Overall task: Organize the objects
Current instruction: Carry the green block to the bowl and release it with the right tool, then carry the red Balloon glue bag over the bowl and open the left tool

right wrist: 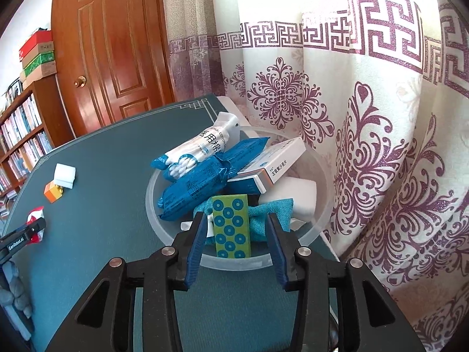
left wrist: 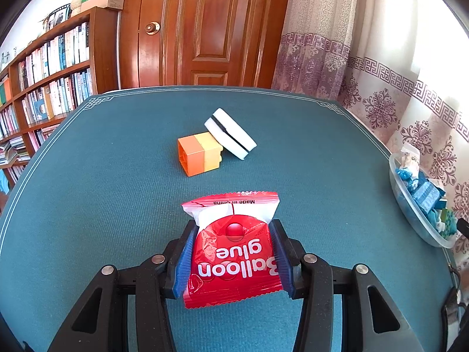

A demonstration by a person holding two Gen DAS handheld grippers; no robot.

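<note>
My left gripper [left wrist: 233, 228] is shut on a red and white "Balloon glue" packet [left wrist: 234, 249], held just above the teal table [left wrist: 88, 205]. Beyond it lie an orange and yellow block [left wrist: 199, 154] and a white round case [left wrist: 230, 133] leaning on the block. My right gripper [right wrist: 236, 228] is open over the near rim of a clear plastic bowl [right wrist: 319, 173]. A green block with blue dots [right wrist: 231, 226] stands between its fingers, not gripped. The bowl holds blue packets [right wrist: 193, 187], a cotton swab pack [right wrist: 199, 149], a medicine box [right wrist: 272, 161] and a teal cloth [right wrist: 269, 211].
The bowl [left wrist: 410, 217] sits at the table's right edge against a patterned curtain [right wrist: 366, 117]. A wooden door [left wrist: 205, 29] and a bookshelf [left wrist: 44, 73] stand behind the table. The left gripper and packet show at the left of the right wrist view [right wrist: 35, 220].
</note>
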